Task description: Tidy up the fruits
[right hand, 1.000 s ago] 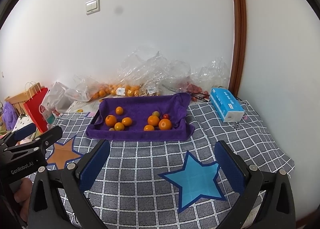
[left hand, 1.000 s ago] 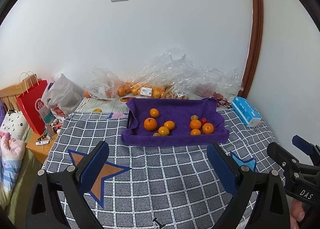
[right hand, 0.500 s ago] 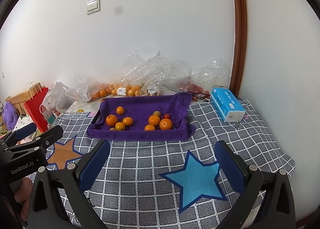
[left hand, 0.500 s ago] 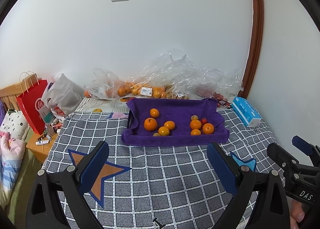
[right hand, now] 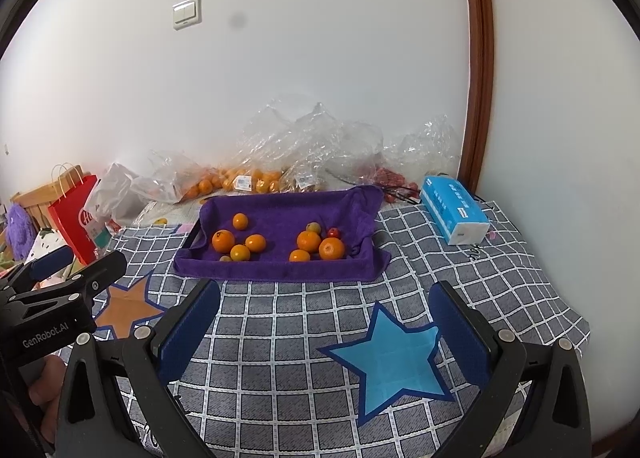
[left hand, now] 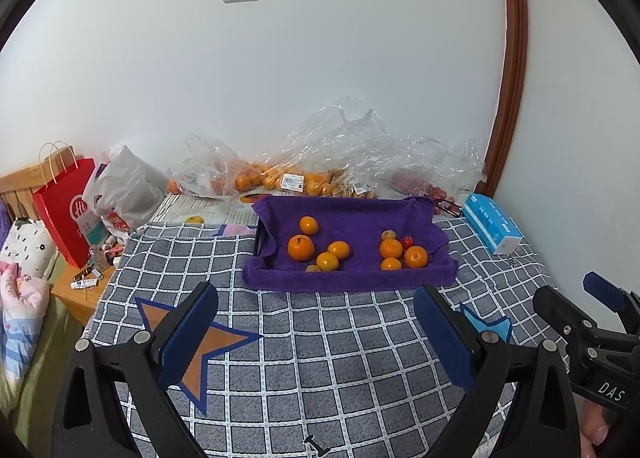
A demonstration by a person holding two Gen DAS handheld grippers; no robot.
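Note:
A tray lined with a purple towel (left hand: pixel 352 278) (right hand: pixel 280 272) sits on the checked cloth. A left group of oranges (left hand: pixel 301 248) (right hand: pixel 223 241) and a right group of oranges (left hand: pixel 416 256) (right hand: pixel 331 248) lie in it, with a small red fruit (left hand: pixel 407 241) (right hand: pixel 333 233) and small greenish fruits (left hand: pixel 387 235) (right hand: pixel 313 227). My left gripper (left hand: pixel 316 330) is open and empty, short of the tray. My right gripper (right hand: pixel 324 328) is open and empty, short of the tray. Each gripper shows at the edge of the other's view.
Clear plastic bags with more oranges (left hand: pixel 280 180) (right hand: pixel 240 182) and red fruit (right hand: pixel 386 177) lie along the wall behind the tray. A blue tissue pack (left hand: pixel 494 228) (right hand: pixel 454 208) lies at right. A red paper bag (left hand: pixel 66 210) and clutter stand at left.
Both views have crept slightly nearer the tray; the fruits have not moved and both grippers stay open.

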